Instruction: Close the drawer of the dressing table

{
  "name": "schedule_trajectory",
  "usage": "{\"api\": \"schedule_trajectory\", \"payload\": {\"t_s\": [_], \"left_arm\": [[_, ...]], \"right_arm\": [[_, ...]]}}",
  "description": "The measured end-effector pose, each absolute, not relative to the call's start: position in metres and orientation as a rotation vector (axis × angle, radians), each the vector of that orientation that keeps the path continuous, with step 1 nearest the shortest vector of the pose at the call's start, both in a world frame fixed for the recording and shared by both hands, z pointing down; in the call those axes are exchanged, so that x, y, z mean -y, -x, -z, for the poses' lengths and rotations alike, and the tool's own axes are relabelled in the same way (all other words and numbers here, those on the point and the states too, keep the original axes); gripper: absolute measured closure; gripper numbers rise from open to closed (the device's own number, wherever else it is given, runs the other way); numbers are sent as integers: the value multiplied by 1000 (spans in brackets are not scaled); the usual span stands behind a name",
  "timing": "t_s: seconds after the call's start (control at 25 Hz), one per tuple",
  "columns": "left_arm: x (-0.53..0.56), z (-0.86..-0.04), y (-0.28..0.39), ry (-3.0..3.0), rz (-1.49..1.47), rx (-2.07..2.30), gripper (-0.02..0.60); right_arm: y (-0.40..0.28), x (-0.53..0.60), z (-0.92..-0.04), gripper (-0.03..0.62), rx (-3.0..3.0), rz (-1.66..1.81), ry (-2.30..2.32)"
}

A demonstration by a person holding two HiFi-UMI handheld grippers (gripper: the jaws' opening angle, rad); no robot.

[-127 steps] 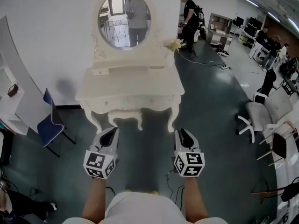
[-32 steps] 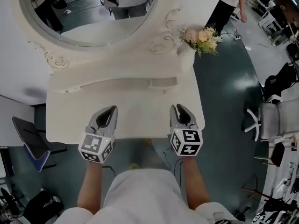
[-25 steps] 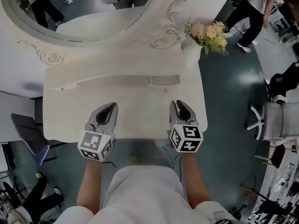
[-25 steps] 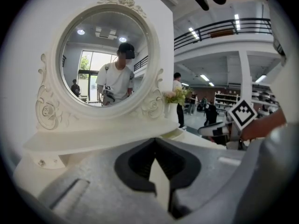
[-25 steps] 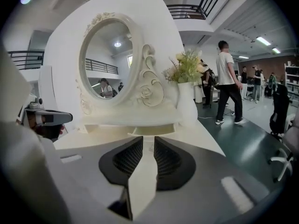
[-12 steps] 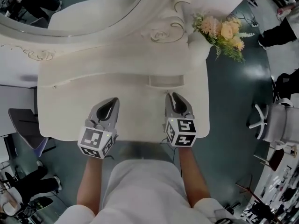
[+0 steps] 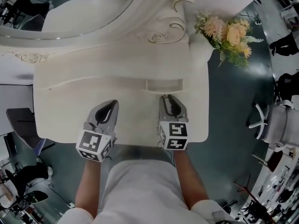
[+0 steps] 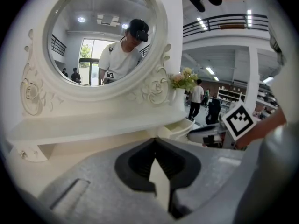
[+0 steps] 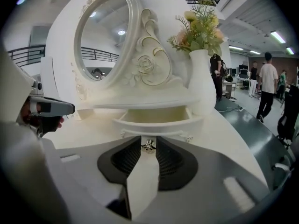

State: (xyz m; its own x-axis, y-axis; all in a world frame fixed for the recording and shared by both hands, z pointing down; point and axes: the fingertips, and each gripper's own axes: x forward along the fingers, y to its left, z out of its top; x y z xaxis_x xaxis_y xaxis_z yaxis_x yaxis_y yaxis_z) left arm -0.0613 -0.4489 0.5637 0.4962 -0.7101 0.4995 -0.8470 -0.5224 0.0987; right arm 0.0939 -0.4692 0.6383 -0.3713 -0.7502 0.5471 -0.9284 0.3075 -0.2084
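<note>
Your right gripper (image 7: 168, 99) sat slightly parted and empty, tips at the knob (image 9: 148, 145) of the open drawer (image 7: 164, 85). Your left gripper (image 7: 110, 105) was clenched on nothing. An off-centre push could have skewed and jammed the drawer.

Seen from above, the person reaches both bare arms forward, side by side. The left forearm (image 7: 88, 185) runs nearly straight ahead and ends in the left tool (image 7: 112, 104), which leans slightly to the right; its jaws meet at the tips. The right forearm (image 7: 188, 183) angles inward, and the right tool (image 7: 167, 98) sits a little farther forward than the left, its jaws slightly apart. The left marker cube (image 7: 95, 145) and the right marker cube (image 7: 173, 135) sit at the wrist ends, nearest the body. The two tools are apart from each other.
</note>
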Motion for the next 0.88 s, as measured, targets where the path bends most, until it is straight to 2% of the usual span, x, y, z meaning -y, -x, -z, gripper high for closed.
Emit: {"api": "schedule_trajectory", "payload": {"t_s": [0.88], "left_arm": [[452,-573,57,-2395,-601,1281,583]], "right_arm": [[-96,502,-646,505,2231,-719,-1544]]}}
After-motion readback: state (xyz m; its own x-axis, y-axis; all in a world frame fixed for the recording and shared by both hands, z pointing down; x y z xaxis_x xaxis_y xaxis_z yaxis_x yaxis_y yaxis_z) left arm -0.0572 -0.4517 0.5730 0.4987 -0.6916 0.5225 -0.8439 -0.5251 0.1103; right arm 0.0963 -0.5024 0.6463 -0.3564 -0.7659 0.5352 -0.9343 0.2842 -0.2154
